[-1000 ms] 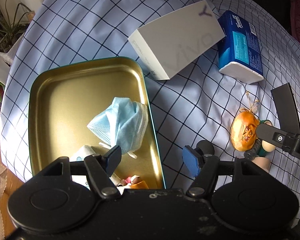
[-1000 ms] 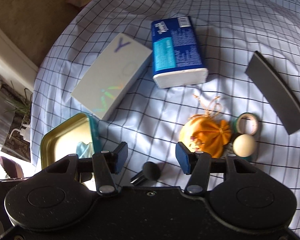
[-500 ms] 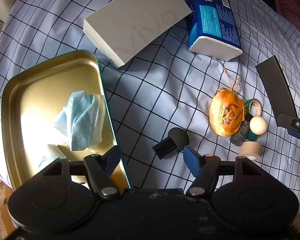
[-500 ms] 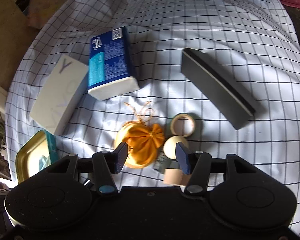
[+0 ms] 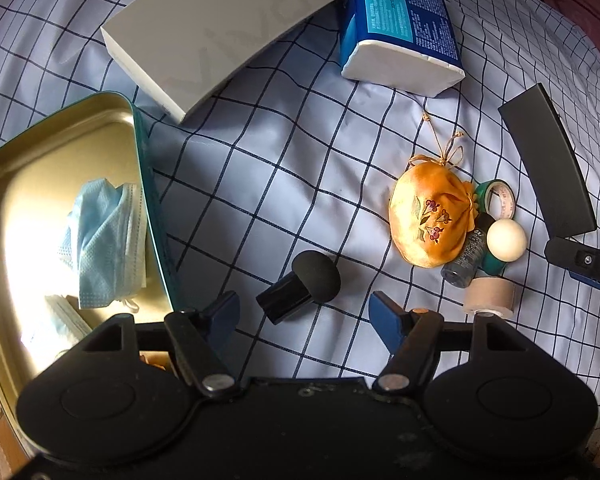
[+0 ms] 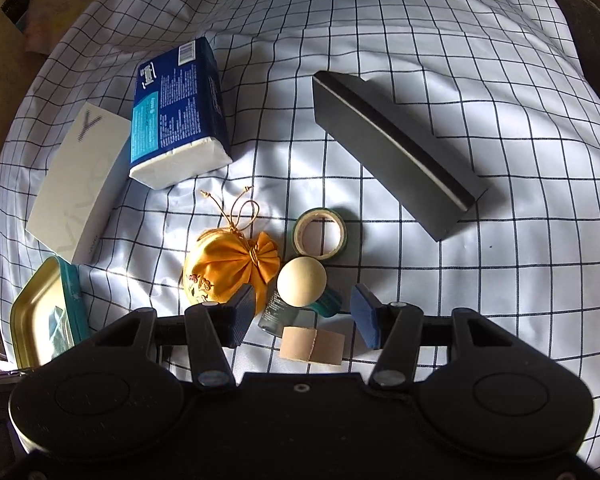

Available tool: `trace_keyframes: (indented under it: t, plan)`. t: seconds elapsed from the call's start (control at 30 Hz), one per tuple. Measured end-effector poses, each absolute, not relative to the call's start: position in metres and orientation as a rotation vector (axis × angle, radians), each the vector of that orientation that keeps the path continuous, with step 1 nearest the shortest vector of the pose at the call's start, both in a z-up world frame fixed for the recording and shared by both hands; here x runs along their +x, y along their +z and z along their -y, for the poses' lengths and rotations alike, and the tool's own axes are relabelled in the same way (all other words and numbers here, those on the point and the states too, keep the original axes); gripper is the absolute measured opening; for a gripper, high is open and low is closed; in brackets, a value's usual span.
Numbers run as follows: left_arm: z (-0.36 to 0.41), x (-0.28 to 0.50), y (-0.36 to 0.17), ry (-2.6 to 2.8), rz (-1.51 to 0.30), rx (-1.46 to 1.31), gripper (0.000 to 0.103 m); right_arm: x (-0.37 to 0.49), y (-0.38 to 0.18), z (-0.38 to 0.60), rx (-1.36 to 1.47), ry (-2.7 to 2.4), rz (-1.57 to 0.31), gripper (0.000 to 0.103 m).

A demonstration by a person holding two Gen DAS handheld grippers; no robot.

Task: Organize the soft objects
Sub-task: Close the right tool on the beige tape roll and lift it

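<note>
My left gripper (image 5: 304, 314) hangs over the checked cloth with its jaws opening. A black sponge puff (image 5: 300, 284) lies just ahead of its tips, untouched. To its left a gold tin (image 5: 60, 152) holds a blue face mask (image 5: 104, 240). An orange drawstring pouch (image 5: 428, 220) lies to the right. My right gripper (image 6: 303, 312) stands open above a cream ball (image 6: 301, 282), a small bottle (image 6: 274, 314) and a beige tape roll (image 6: 312, 344). The pouch (image 6: 228, 272) sits by its left finger.
A white box (image 5: 220, 28) and a blue tissue pack (image 5: 396, 20) lie at the far side. A long black box (image 6: 392, 148) lies to the right, and a green tape roll (image 6: 320, 232) sits beyond the ball. One right gripper finger (image 5: 580, 258) shows at the edge.
The left gripper has slid right, from over the tin to the black puff, and its jaws stand slightly wider. The right gripper has moved right, from the pouch to over the ball and tape rolls.
</note>
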State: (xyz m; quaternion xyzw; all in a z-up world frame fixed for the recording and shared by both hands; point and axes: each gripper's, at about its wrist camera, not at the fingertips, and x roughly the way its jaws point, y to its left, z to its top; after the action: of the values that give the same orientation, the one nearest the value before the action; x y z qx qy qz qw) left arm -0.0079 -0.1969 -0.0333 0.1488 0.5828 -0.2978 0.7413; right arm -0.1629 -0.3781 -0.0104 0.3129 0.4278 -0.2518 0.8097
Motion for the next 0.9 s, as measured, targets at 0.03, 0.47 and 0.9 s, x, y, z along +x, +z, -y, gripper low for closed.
trace_keyframes:
  t: [0.03, 0.47, 0.9]
  plan:
    - [0.197, -0.007, -0.035, -0.650, -1.281, 0.326, 0.069, -0.162, -0.012, 0.378, 0.667, -0.535, -0.923, 0.053]
    - [0.213, -0.005, -0.054, -0.636, -1.320, 0.350, 0.070, -0.159, -0.046, 0.379, 0.676, -0.504, -1.042, 0.053]
    - [0.213, -0.002, -0.058, -0.621, -1.334, 0.345, 0.070, -0.152, -0.060, 0.388, 0.736, -0.580, -1.044, 0.053]
